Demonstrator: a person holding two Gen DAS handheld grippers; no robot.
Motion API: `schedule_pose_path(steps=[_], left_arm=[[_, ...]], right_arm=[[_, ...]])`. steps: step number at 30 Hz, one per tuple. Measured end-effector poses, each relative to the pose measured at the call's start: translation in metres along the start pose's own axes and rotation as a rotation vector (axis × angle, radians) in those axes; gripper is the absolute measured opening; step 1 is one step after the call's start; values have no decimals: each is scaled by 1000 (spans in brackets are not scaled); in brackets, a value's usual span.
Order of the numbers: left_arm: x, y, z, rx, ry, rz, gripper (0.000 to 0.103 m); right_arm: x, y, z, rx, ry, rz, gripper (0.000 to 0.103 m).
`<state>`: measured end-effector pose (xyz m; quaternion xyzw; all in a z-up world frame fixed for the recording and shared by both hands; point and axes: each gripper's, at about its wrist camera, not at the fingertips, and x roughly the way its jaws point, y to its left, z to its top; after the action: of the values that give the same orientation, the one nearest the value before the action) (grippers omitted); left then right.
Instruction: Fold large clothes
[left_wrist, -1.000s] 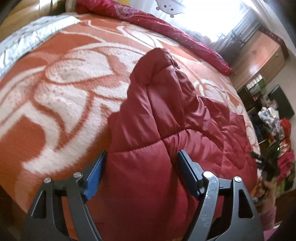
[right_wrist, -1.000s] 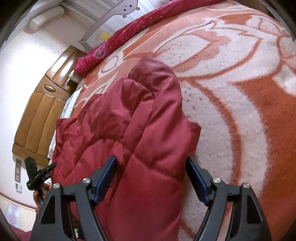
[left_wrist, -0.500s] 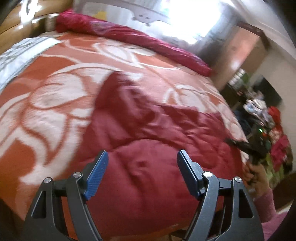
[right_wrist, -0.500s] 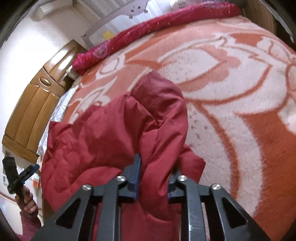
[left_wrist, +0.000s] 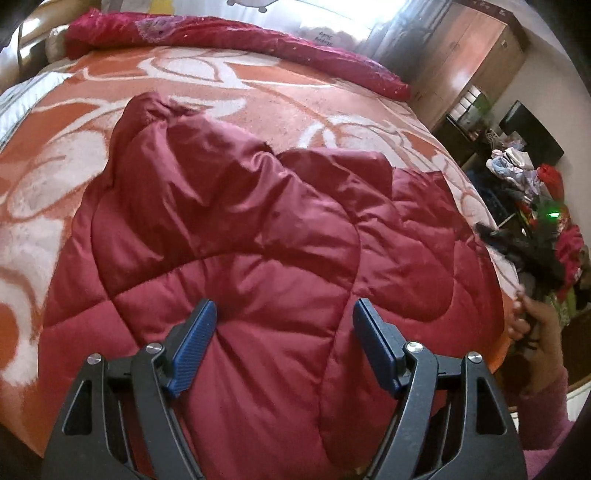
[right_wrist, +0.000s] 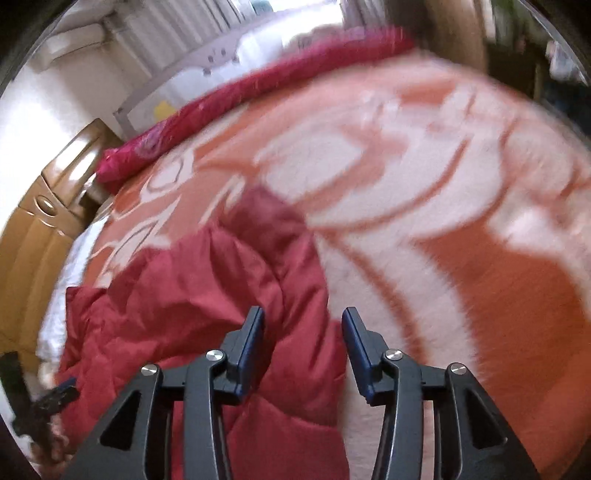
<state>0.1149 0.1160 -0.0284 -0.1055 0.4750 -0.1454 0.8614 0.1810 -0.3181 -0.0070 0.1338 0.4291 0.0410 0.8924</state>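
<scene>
Quilted jacket (left_wrist: 236, 266), dark red and padded: fills the centre and lower half of the left wrist frame, bunched in soft ridges with one rounded lobe (sleeve or hood, cannot tell which) running toward the upper left. It lies on the orange-and-white blanket (left_wrist: 258, 92) that covers the bed. In the right wrist frame the same jacket takes the lower left, its right-hand edge running down the middle over pale blanket.

Crimson bolster (left_wrist: 236, 40): along the top of the left frame, well apart from the jacket.

Left gripper (left_wrist: 284, 343): jaws spread wide, nothing clamped; the blue pads stand over the quilted panel at lower centre.

Right gripper (right_wrist: 303, 347): jaws partly apart, having just been opening again; the jacket edge shows between them, but the pads do not press on it. Frame is motion-blurred, so exact clearance cannot be told.

Judgement on the step: neither tool has a hold, so the fold is between grips.
- Slippery, puffy fabric; take a seam line or an outer edge, not the crown of a puff.
- Close both tools before lifting, so the fold line stays straight.
- Flatten the upper-left lobe inward before folding the body.
</scene>
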Motion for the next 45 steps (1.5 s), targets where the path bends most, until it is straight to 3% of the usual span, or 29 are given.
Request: schedule_pose_path(steps=[2, 3, 5, 7, 11, 16, 19, 28, 34, 45], left_arm=[[6, -2, 3, 9, 7, 24, 76], [11, -3, 5, 14, 12, 42, 76], [19, -5, 8, 22, 18, 63, 76], [25, -5, 11, 25, 23, 80, 76], [41, 9, 20, -21, 49, 76, 76], [61, 28, 36, -107, 94, 63, 73], [69, 35, 43, -147, 105, 83, 70], [81, 44, 43, -182, 103, 121, 67], [51, 36, 37, -154, 60, 84, 67], [-28, -1, -14, -21, -22, 28, 67]], right_arm=[[-23, 25, 0, -77, -69, -1, 47], [-26, 45, -2, -134, -52, 60, 48], [-15, 83, -13, -242, 51, 182, 48], [0, 109, -27, -319, 129, 241, 48], [41, 121, -41, -412, 176, 90, 45], [82, 82, -19, -277, 183, -7, 45], [95, 62, -9, -172, 207, 16, 45], [100, 45, -10, -109, 182, 5, 45], [103, 38, -8, -87, 165, 17, 45], [81, 37, -8, -71, 117, 2, 47]])
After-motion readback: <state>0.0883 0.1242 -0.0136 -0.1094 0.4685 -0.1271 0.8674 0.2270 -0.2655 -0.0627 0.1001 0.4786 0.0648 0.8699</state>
